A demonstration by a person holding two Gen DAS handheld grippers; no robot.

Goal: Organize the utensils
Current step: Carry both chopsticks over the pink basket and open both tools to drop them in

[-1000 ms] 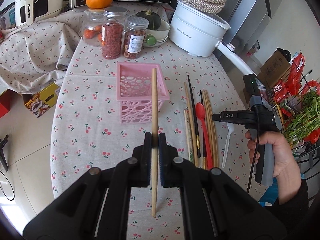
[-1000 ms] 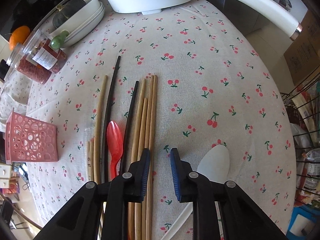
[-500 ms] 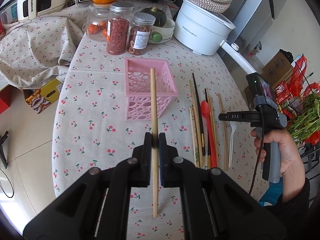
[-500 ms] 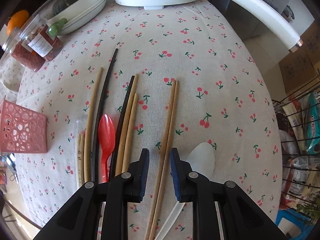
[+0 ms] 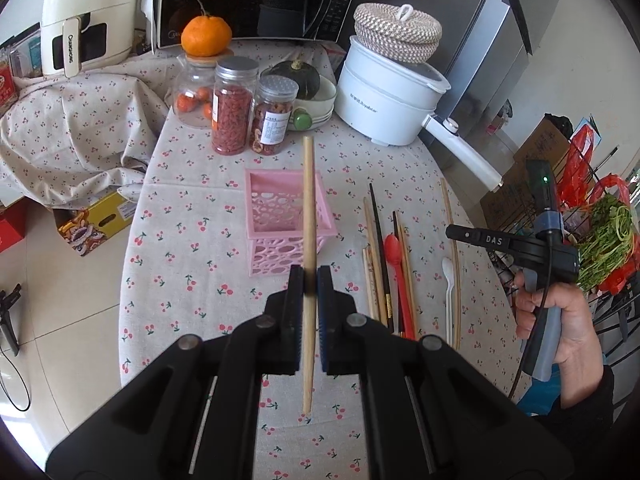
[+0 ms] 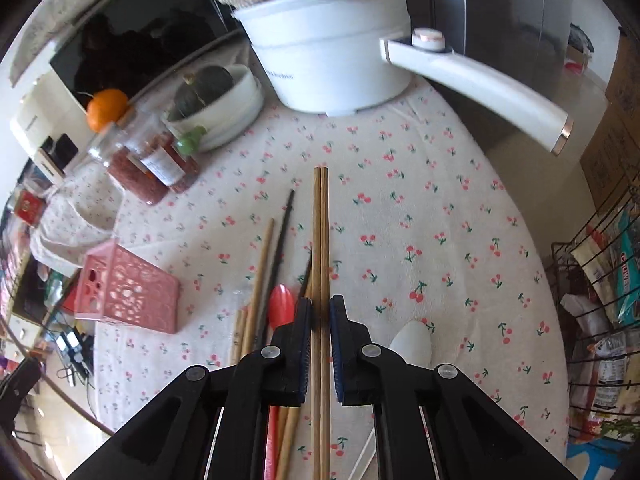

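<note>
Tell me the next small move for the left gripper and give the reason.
Probably carry the wooden chopstick forward and tip it upright over the pink basket, then lower it in. The left gripper is shut on it mid-shaft, above the tablecloth just short of the basket, whose open top looks empty. The right gripper holds a chopstick pair.

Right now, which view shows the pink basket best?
The left wrist view: the pink basket stands upright near centre with its open top visible, partly crossed by the held wooden chopstick. The right wrist view shows it only from outside at the left, distorted.
</note>
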